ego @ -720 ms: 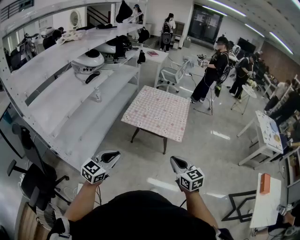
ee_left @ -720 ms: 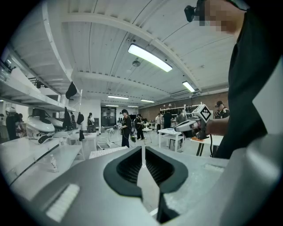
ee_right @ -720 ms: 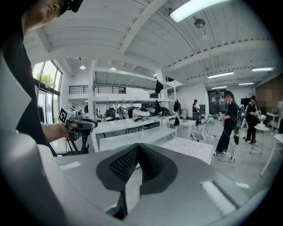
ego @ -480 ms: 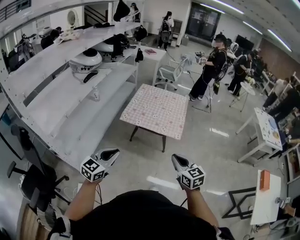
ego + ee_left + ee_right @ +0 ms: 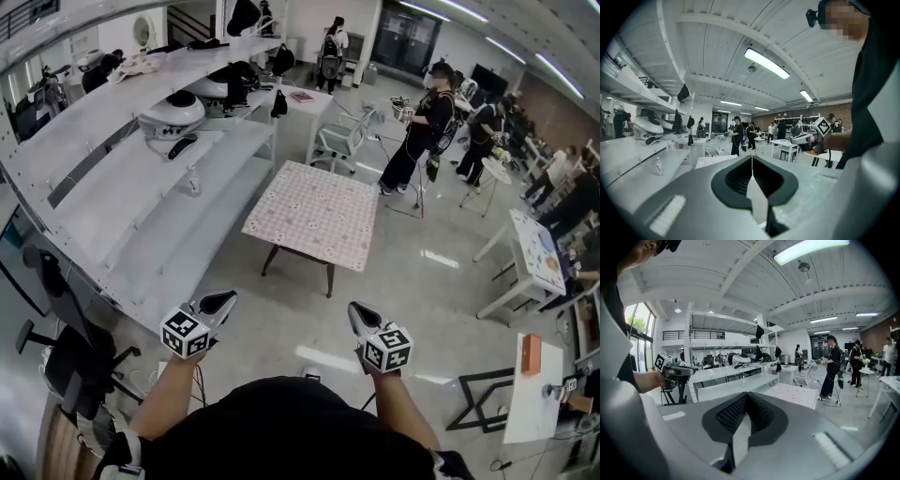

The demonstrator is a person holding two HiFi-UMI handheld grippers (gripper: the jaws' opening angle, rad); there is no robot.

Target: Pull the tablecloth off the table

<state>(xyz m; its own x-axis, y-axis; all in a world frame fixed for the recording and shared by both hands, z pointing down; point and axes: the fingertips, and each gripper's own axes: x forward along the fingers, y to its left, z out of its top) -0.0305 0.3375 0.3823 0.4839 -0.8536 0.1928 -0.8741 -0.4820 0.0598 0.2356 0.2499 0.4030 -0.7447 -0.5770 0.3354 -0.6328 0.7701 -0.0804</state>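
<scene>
Long white shelving point(image 5: 141, 197) runs down the left of the room, with a white rounded machine point(image 5: 172, 112) on its middle tier. On the grey floor point(image 5: 281, 328) just beside the shelving's lower tier stands a small dark-legged surface point(image 5: 328, 281), and the pale pink patterned tablecloth point(image 5: 314, 214) lies spread flat over all of its top, edges hanging a little. A person in black point(image 5: 417, 141) stands beyond it. Both tools are held low and near the wearer, well apart from the cloth: the left hand-held gripper point(image 5: 217, 302) has its jaws pressed together on nothing, and the right hand-held gripper point(image 5: 359, 317) is likewise closed and empty
</scene>
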